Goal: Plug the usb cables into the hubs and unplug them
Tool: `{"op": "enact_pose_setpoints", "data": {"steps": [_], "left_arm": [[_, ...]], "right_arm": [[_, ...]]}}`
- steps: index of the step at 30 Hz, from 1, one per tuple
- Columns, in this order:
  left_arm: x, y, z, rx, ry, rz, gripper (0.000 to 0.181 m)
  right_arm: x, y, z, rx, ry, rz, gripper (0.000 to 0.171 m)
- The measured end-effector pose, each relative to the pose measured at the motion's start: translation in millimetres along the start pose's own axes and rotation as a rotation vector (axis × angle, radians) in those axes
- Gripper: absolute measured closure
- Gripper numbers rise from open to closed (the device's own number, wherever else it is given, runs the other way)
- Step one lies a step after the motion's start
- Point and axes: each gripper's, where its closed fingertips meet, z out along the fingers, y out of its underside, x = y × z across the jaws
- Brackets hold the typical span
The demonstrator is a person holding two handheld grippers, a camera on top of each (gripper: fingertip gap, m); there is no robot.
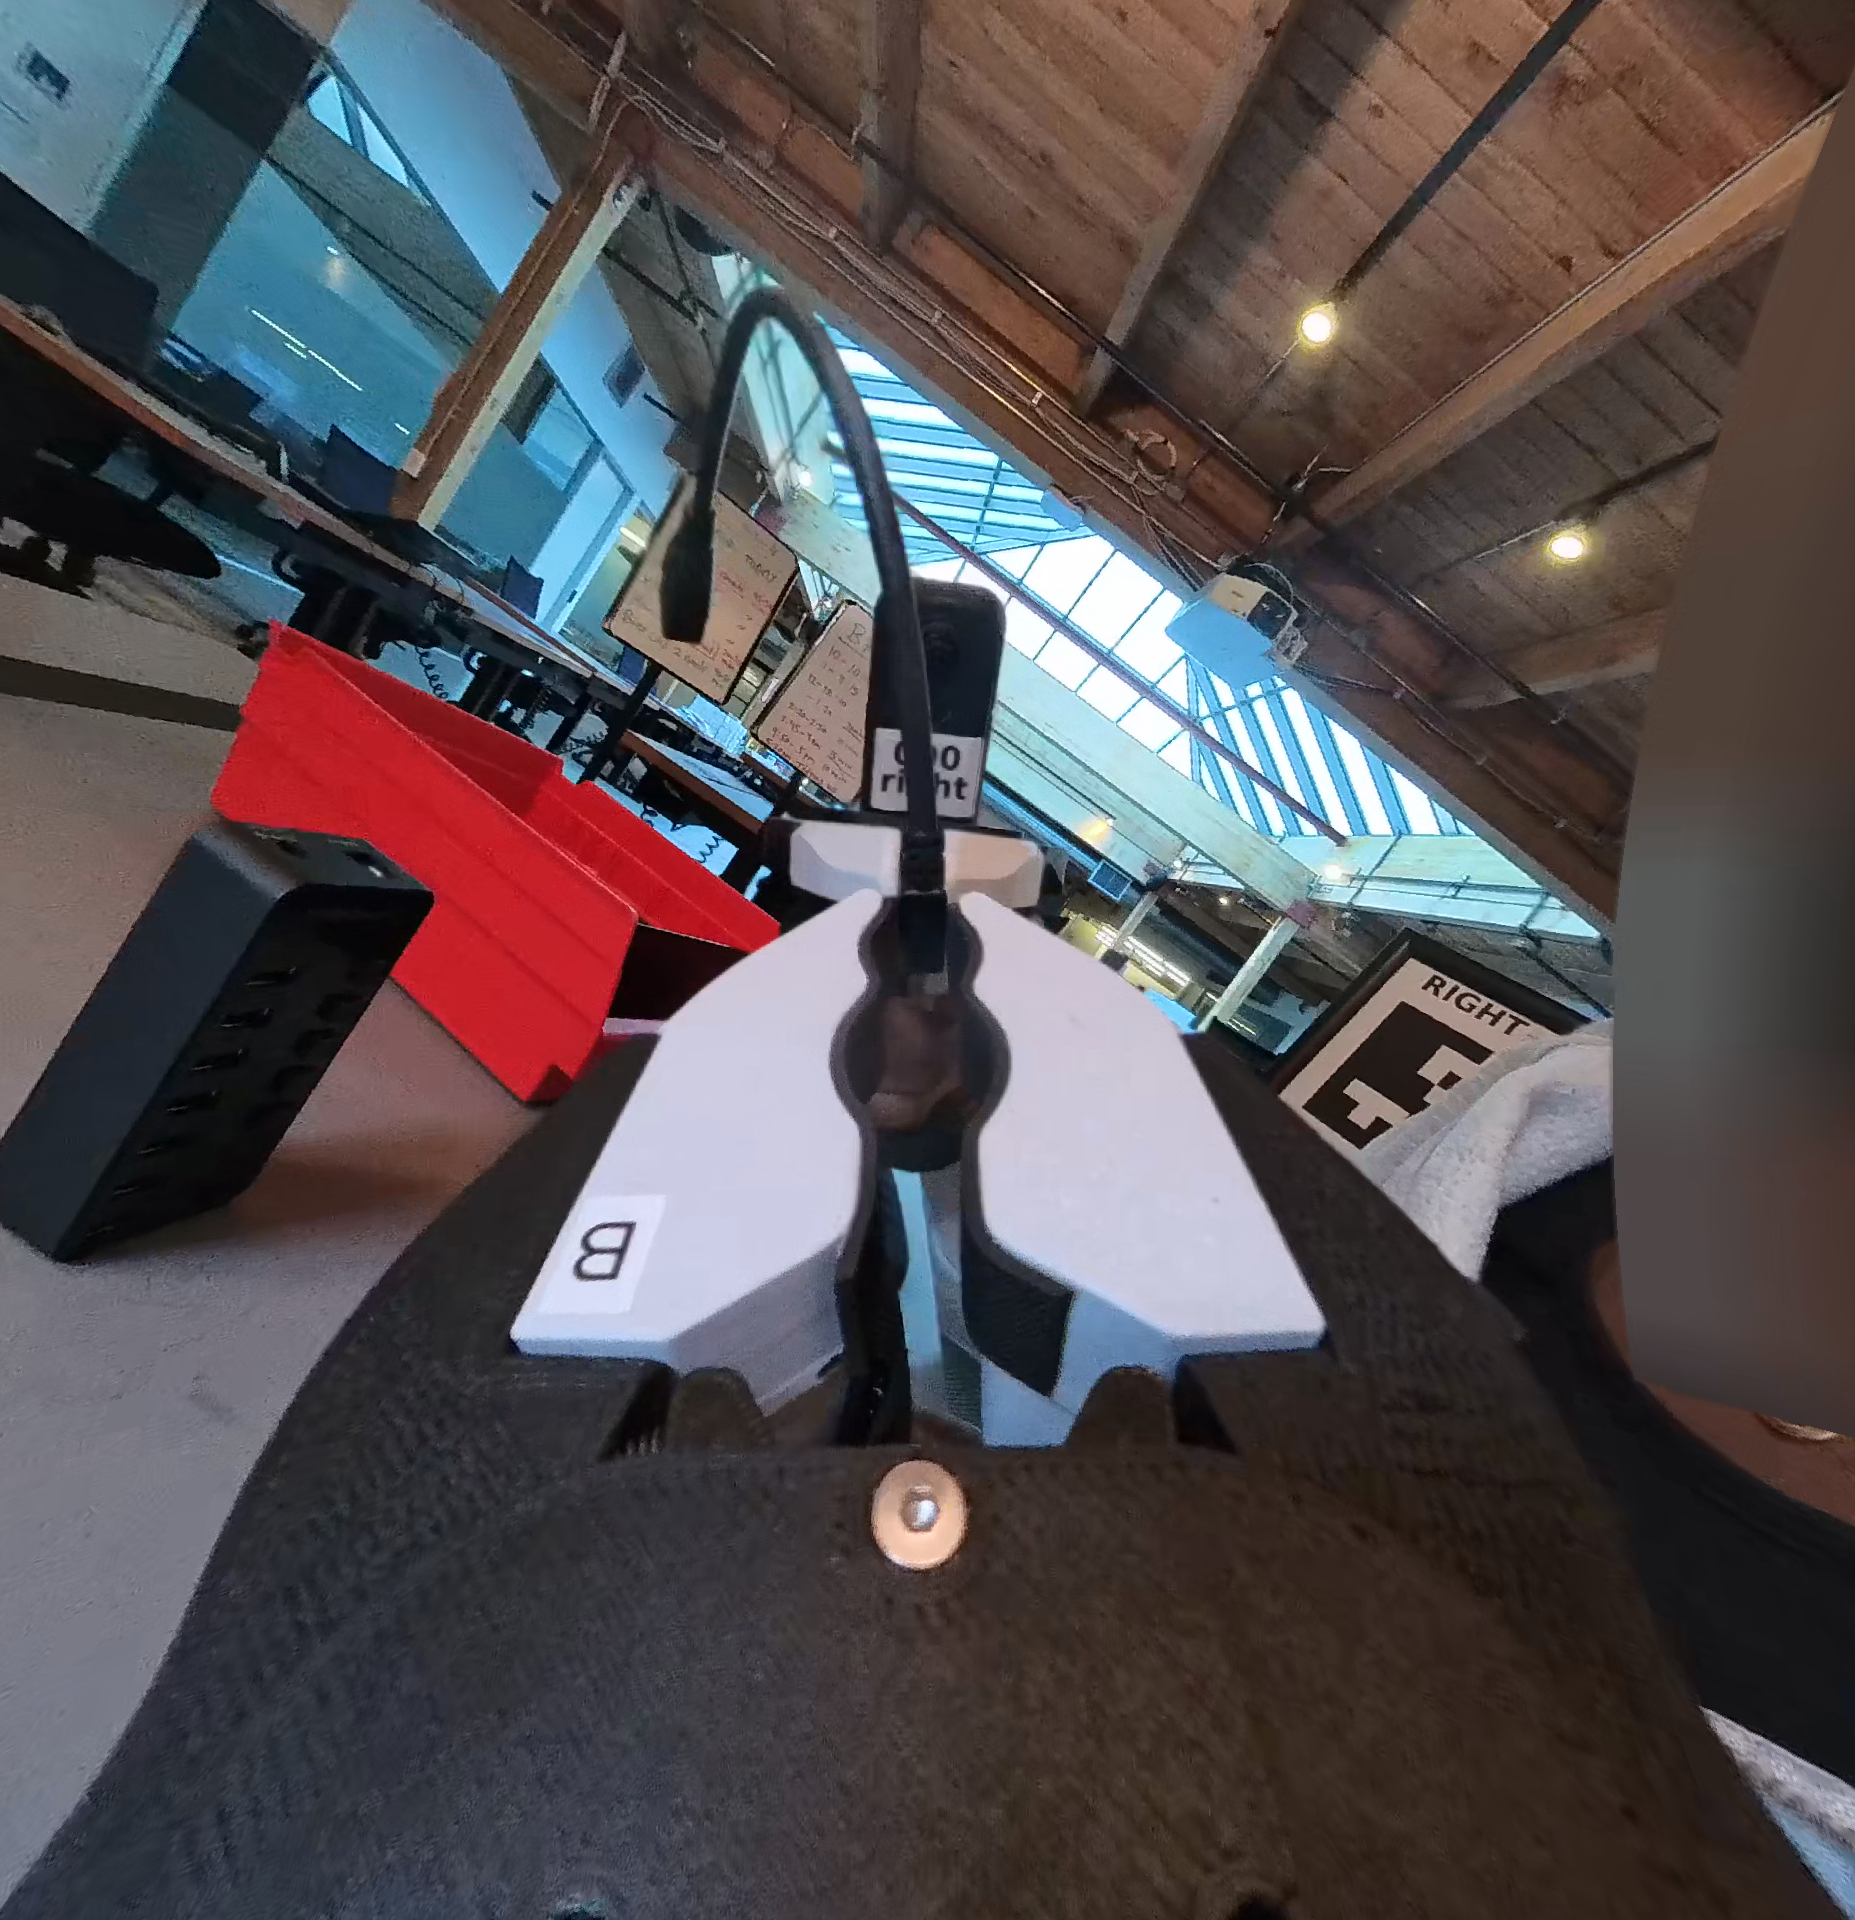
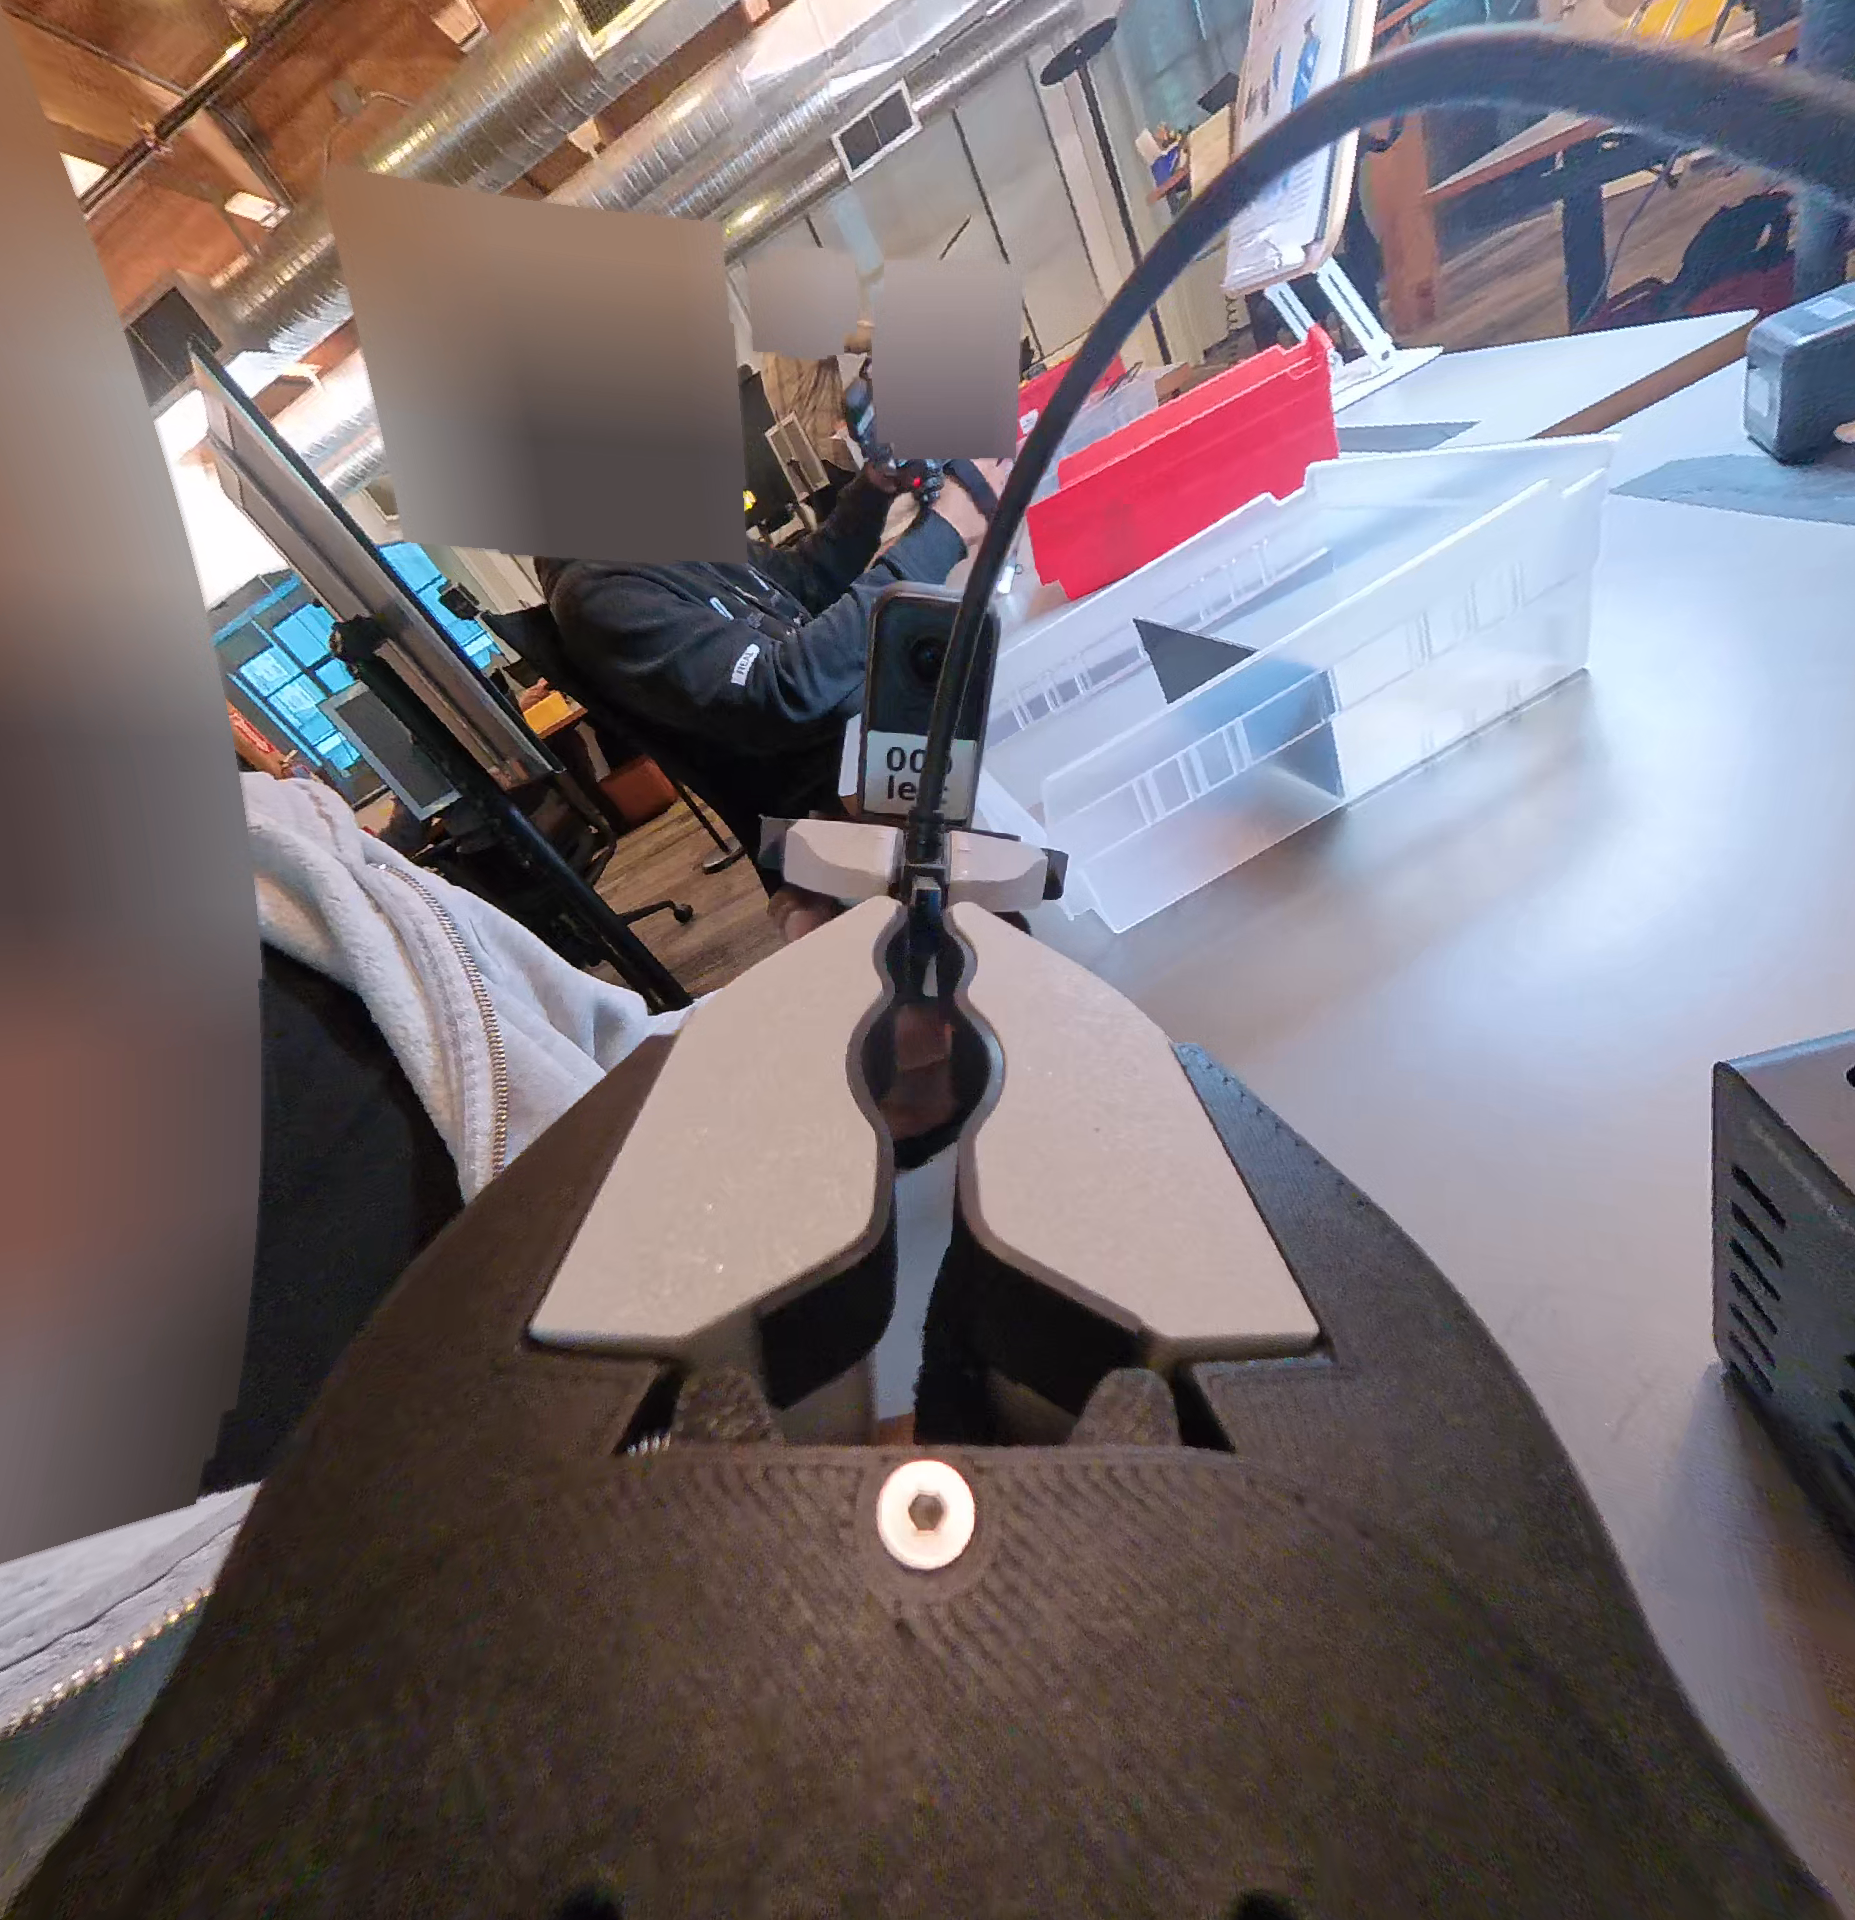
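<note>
Both grippers face each other above the desk [image 2: 1525, 935], each clamped on one plug end of the same short black USB cable [image 1: 861, 436]: left gripper [image 1: 923, 935] closed on it, right gripper [image 2: 928, 935] likewise. Other connector [image 1: 684, 571] dangling free in the air, unplugged. Black multi-port hub [image 1: 196, 1039] lying near the desk's left edge beside the red bin [image 1: 435, 831], ports seemingly empty. Second vented black box [image 2: 1806, 1247] at the right edge. Judged early: no plug seated, insertion and removal both left.
</note>
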Motion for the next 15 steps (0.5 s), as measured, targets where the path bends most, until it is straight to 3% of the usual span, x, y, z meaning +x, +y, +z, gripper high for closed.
{"op": "enact_pose_setpoints", "data": {"steps": [5, 13, 14, 15], "left_arm": [[1.5, 4.0, 1.4, -0.028, 0.024, -0.031, 0.163], [-2.4, 7.5, 2.6, -0.033, -0.014, -0.010, 0.173], [-2.5, 7.0, 2.6, -0.024, -0.013, -0.025, 0.173], [-3.0, 4.7, 1.7, -0.008, -0.008, -0.047, 0.173]], "right_arm": [[-3.1, 1.3, 1.4, -0.018, -0.025, 0.017, 0.167], [1.0, 4.2, 2.3, -0.039, 0.007, -0.021, 0.167], [1.6, 3.6, 1.5, -0.036, 0.019, -0.057, 0.165], [6.4, 1.4, -1.0, -0.026, 0.063, -0.105, 0.152]]}}
